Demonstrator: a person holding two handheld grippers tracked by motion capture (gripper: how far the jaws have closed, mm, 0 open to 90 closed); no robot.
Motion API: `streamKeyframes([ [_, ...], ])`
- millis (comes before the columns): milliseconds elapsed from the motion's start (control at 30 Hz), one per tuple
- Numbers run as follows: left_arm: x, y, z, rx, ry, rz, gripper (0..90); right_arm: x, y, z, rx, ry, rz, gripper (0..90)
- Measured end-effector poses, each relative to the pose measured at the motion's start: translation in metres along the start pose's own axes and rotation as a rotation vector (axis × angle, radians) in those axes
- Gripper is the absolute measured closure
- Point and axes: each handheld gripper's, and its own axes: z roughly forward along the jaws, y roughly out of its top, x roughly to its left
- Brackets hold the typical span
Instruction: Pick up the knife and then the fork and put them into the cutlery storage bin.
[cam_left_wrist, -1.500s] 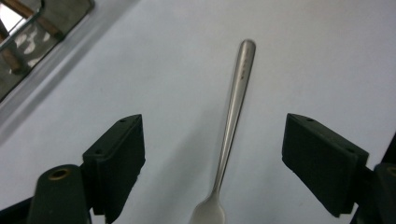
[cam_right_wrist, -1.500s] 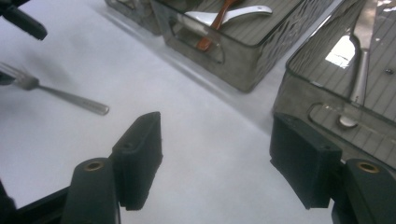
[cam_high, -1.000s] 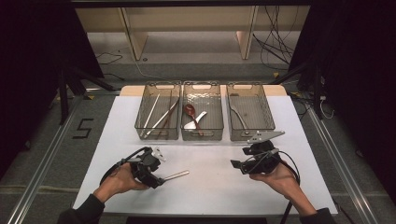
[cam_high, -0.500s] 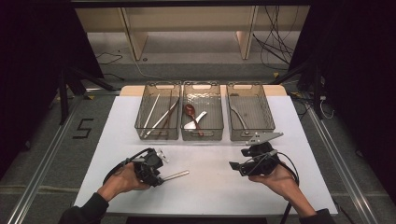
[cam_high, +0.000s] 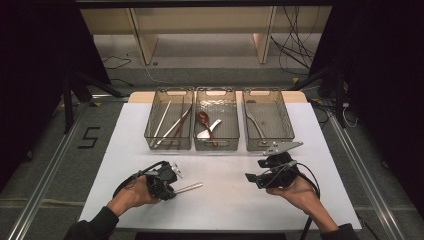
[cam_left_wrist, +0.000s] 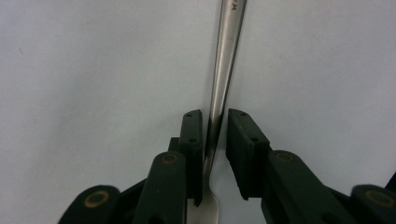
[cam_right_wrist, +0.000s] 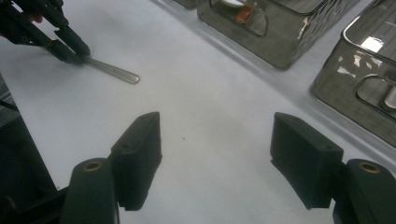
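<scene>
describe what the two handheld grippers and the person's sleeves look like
Both the left gripper and right gripper are black, each with two blocky rectangular jaws on arms with brass-coloured pivot rivets. A black cable loops from each. The right one carries a grey three-cornered plate. The sleeves are dark.

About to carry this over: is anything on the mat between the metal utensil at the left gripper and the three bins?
Nothing visible. The white mat lies bare between the metal utensil, flanked by the left gripper, whose jaws have just been closing, and the bins.
</scene>
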Motion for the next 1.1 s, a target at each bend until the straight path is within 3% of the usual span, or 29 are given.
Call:
streamKeyframes([
  [367,-0.004,0.003,0.0,0.012,0.013,0.056,83.0,0.001,0.001,0.001,0.005,0.003,-0.002,34.7],
  [1100,-0.005,0.002,-0.014,-0.058,-0.006,0.045,83.6,0.002,0.001,0.001,0.002,0.01,-0.003,35.2],
])
